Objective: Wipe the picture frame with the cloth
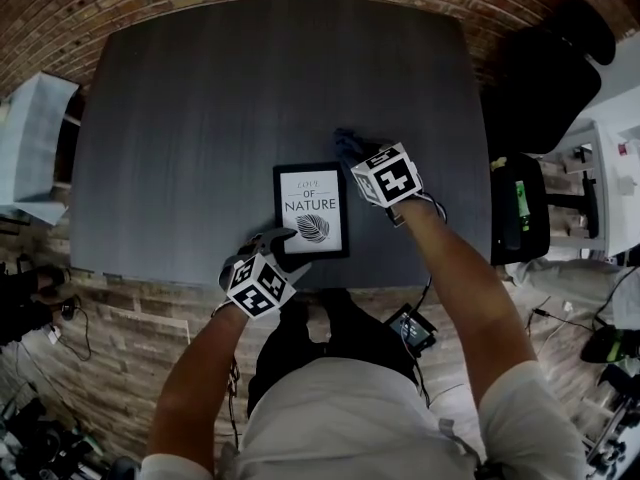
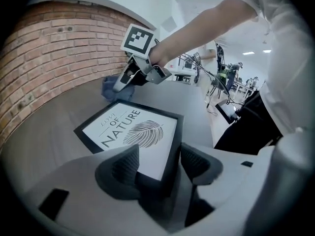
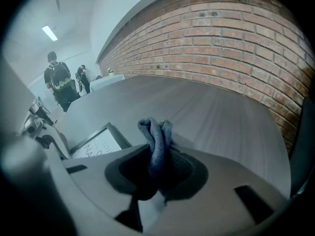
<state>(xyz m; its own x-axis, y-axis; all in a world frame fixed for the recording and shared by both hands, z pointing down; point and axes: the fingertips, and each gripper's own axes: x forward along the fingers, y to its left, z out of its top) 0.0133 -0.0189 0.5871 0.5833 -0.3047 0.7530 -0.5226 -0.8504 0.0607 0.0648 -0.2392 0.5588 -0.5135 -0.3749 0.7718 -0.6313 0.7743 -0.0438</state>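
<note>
Nearest the person, at the counter's (image 1: 250, 98) front edge, the left hand-held gripper (image 2: 160, 154) points steeply down at the frame (image 2: 130, 132). Its jaws stand wide apart, released. The frame's near right corner lies between them, with one jaw over the white print and the other outside the black border. Neither pad presses on it.

The frame lies flat on the dark counter, close to the front edge and a little right of the middle. It has a black border and a white sheet with the words "LOVE OF NATURE" above a leaf drawing.

Just past the frame's far right corner is the right hand-held gripper (image 3: 156, 156), clenched on the cloth (image 3: 156, 136). The dark blue fabric is bunched in a fold between the pads and sticks out beyond the tips. In the left gripper view the bunch sits low on the counter beside that corner; whether it touches the frame cannot be told.

Beyond both, the counter runs on bare to a brick wall (image 3: 236, 43) along its far side. In the right gripper view two people (image 3: 59, 82) stand well away — past the counter's end.
</note>
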